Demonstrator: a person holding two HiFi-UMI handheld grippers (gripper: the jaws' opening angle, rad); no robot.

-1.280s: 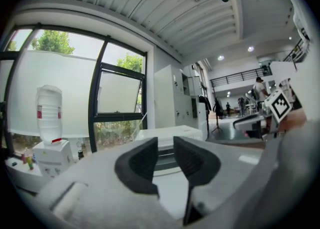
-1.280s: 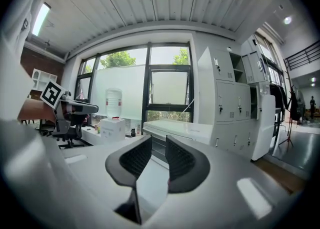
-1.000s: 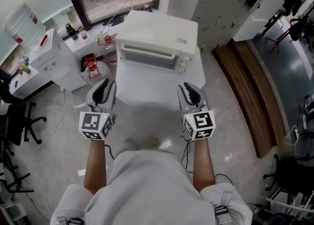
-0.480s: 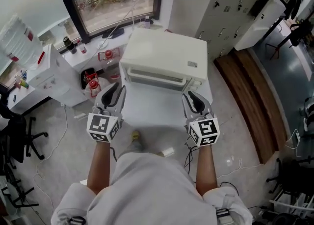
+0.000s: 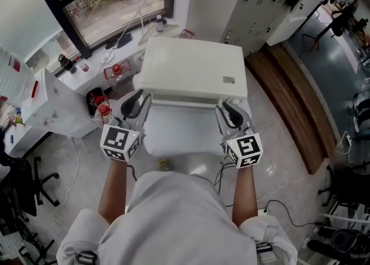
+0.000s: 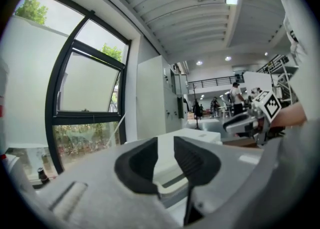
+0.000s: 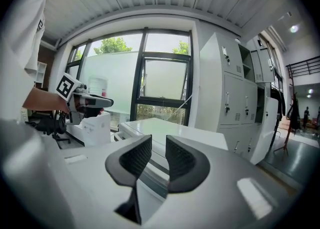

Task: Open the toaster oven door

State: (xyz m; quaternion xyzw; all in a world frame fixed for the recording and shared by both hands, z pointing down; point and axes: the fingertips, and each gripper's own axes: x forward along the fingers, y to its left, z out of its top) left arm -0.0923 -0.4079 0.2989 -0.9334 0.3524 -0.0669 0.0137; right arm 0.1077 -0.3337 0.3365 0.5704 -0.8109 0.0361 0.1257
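toaster oven point(image 5: 193, 70) | closed | contents hidden | on white table point(image 5: 173, 136)

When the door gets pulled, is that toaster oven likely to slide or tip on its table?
Probably stiff: the toaster oven is a boxy, hard-looking case. It looks broad and low, so tipping seems unlikely. The small table under it looks smooth, so a sharp pull might drag the oven forward; its feet are hidden, so grip there cannot be judged.
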